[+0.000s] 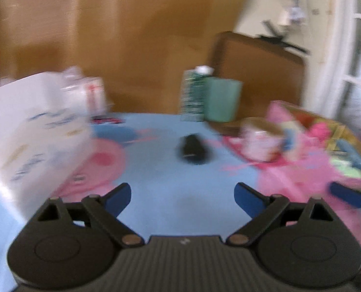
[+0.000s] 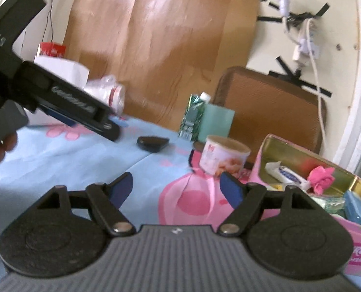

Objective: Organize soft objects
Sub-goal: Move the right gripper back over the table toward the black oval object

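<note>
An open tin box [image 2: 263, 153], pink outside and gold inside, stands at the right on the blue and pink tablecloth [image 2: 66, 160]. In it lie a pink flower-shaped soft thing [image 2: 321, 178], a white tube [image 2: 285, 174], a blue block [image 2: 356, 209] and a green packet [image 2: 331, 203]. My right gripper [image 2: 176, 189] is open above the cloth, left of the box, with nothing between its pads. My left gripper [image 1: 183, 194] is also open and empty over the cloth; the right wrist view shows it side-on [image 2: 107, 127] at the upper left. The box [image 1: 326, 131] shows blurred in the left wrist view.
A small black object [image 2: 152, 143] lies mid-table. A printed paper cup [image 2: 223, 157] stands beside the box. A green carton [image 2: 192, 114] and a teal box [image 2: 217, 121] stand at the back. A white printed bag [image 1: 34, 126] and a plastic bag [image 2: 107, 90] occupy the left.
</note>
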`<act>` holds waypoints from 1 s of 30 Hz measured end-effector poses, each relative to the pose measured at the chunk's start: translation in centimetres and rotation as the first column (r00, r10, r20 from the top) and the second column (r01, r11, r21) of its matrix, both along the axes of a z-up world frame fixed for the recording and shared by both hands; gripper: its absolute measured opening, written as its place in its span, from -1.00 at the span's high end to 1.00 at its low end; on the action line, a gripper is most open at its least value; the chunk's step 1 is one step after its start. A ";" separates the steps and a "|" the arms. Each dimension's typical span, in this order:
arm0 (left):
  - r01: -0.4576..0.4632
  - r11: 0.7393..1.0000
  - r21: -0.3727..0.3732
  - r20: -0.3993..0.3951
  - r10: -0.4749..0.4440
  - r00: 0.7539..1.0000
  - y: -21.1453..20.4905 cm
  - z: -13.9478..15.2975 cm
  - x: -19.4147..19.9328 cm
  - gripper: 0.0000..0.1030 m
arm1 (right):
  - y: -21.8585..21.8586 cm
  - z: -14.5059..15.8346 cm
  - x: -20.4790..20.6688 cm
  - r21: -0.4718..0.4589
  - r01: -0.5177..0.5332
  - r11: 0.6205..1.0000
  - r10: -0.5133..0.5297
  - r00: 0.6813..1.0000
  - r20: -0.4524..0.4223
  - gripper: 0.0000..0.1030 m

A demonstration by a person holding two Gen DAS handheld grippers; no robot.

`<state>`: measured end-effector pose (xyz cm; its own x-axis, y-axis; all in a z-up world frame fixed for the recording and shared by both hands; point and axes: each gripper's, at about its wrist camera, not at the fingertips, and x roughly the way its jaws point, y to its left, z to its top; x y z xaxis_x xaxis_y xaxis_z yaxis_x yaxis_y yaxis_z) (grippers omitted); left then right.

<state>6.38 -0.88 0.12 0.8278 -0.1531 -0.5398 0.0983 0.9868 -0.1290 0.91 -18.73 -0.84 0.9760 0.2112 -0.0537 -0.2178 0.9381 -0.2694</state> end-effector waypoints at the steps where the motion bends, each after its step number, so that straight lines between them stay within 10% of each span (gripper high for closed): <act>1: -0.030 0.999 0.019 -0.007 0.031 1.000 0.7 -0.3 0.1 -0.84 | 0.1 0.1 0.3 0.000 -0.002 1.000 0.002 1.000 -0.016 -0.49; 13: -0.116 0.993 0.014 -0.079 0.117 0.990 4.2 -2.4 1.0 -0.80 | 2.6 0.2 3.3 0.064 -0.039 0.997 0.052 0.974 -0.220 -0.44; 30: -0.066 0.998 0.025 -0.034 0.067 0.997 3.5 -2.1 0.5 -0.97 | 0.9 0.4 4.1 0.214 0.057 0.975 0.005 0.960 -0.279 -0.47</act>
